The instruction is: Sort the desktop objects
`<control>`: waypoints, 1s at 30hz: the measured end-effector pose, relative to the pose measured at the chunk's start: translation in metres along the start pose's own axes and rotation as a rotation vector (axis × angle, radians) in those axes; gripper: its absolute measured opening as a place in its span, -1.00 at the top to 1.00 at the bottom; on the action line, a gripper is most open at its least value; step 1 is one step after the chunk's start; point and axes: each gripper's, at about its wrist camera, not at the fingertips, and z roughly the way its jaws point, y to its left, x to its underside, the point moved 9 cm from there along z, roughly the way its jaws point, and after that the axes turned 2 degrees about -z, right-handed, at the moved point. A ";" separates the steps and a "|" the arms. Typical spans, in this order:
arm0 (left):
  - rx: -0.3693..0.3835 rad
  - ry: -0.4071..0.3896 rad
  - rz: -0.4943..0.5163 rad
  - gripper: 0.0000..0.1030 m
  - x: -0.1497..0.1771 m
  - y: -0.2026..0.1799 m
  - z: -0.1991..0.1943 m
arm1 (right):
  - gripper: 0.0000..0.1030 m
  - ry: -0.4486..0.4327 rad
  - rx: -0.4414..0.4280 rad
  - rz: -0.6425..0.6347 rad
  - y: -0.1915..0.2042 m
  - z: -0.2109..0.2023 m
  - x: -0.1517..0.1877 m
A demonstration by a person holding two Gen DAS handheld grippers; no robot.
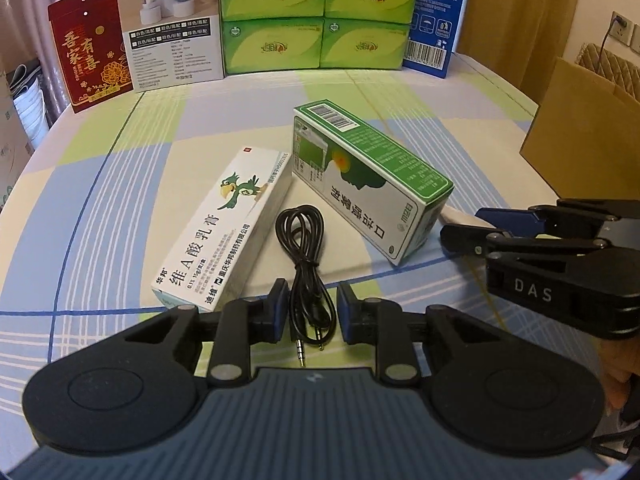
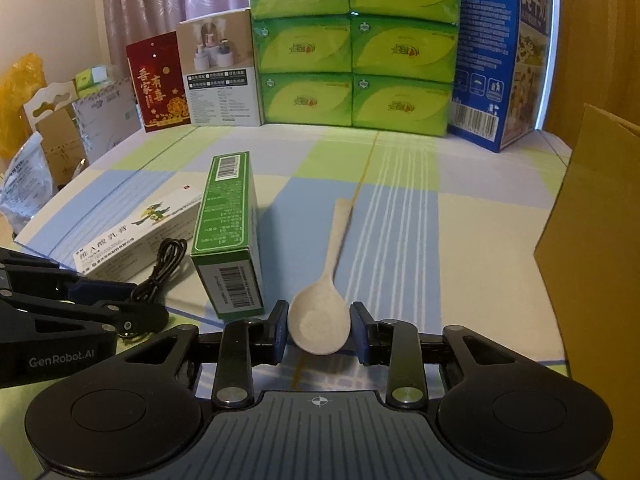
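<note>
- Green box: landmark, lying on the checked tablecloth.
- White ointment box: left of the green box, just beside it.
- Black cable: coiled, between the two boxes; left gripper spread, fingers either side of its plug end.
- Beige spoon: right of the green box; right gripper spread, bowl between its pads, contact unclear.
- Tissue packs: stacked behind.

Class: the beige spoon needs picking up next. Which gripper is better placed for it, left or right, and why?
Right. The right gripper already has its open fingers either side of the spoon bowl, while the left gripper straddles the black cable.
</note>
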 end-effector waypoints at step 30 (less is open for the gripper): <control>0.067 0.026 0.009 0.63 0.101 -0.066 -0.116 | 0.42 0.047 0.017 -0.034 0.017 -0.155 0.106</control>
